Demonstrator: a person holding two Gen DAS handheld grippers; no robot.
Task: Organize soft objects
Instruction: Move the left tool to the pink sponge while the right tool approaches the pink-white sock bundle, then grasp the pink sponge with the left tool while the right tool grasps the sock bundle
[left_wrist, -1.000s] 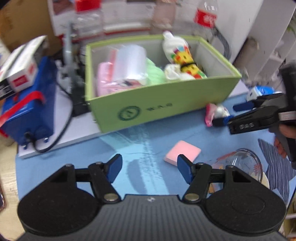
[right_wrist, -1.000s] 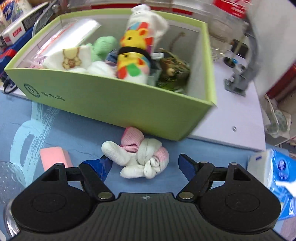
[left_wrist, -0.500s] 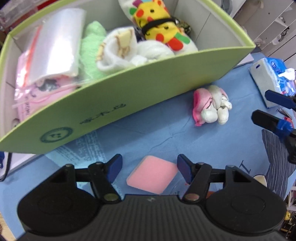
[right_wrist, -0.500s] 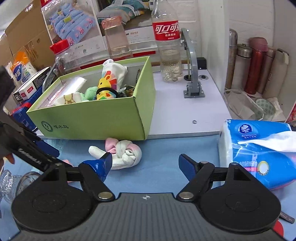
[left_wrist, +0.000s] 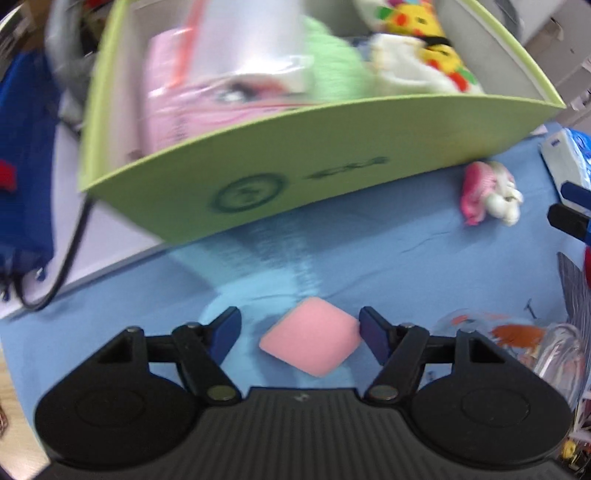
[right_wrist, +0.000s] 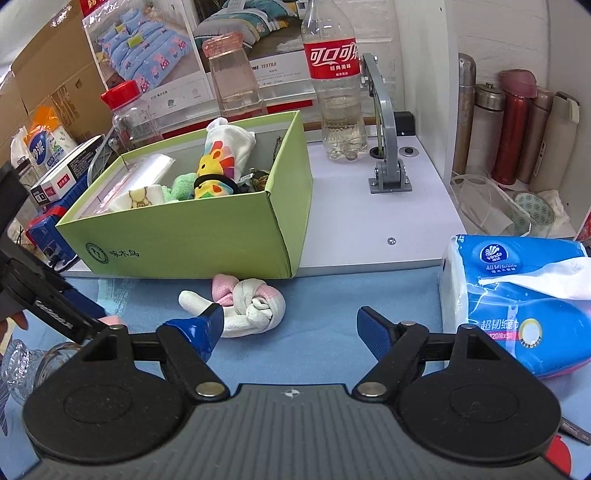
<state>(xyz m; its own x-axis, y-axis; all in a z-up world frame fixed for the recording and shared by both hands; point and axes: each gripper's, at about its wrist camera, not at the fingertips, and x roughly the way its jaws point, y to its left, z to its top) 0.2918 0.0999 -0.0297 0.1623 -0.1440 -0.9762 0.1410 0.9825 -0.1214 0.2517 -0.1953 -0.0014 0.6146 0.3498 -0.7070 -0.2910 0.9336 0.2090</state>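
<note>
A pink sponge (left_wrist: 311, 335) lies flat on the blue cloth, between the fingers of my open left gripper (left_wrist: 300, 328), close to its right finger. A knotted pink and white sock (right_wrist: 246, 304) (left_wrist: 489, 191) lies on the cloth in front of the green box (right_wrist: 192, 240) (left_wrist: 295, 177), which holds several soft toys, cloths and plastic bags. My right gripper (right_wrist: 290, 325) is open and empty, set back from the sock, whose tail end reaches its left fingertip. The left gripper's body (right_wrist: 44, 299) shows at the left edge of the right wrist view.
A blue tissue pack (right_wrist: 517, 295) lies right of my right gripper. Bottles (right_wrist: 336, 85) and flasks (right_wrist: 513, 125) stand on the white shelf behind the box. Glassware (left_wrist: 517, 343) lies by my left gripper's right side. A blue case (left_wrist: 22, 166) sits left of the box.
My left gripper has shifted so the pink sponge sits more squarely between its fingers. My right gripper has drawn back a little from the sock. Both stay open.
</note>
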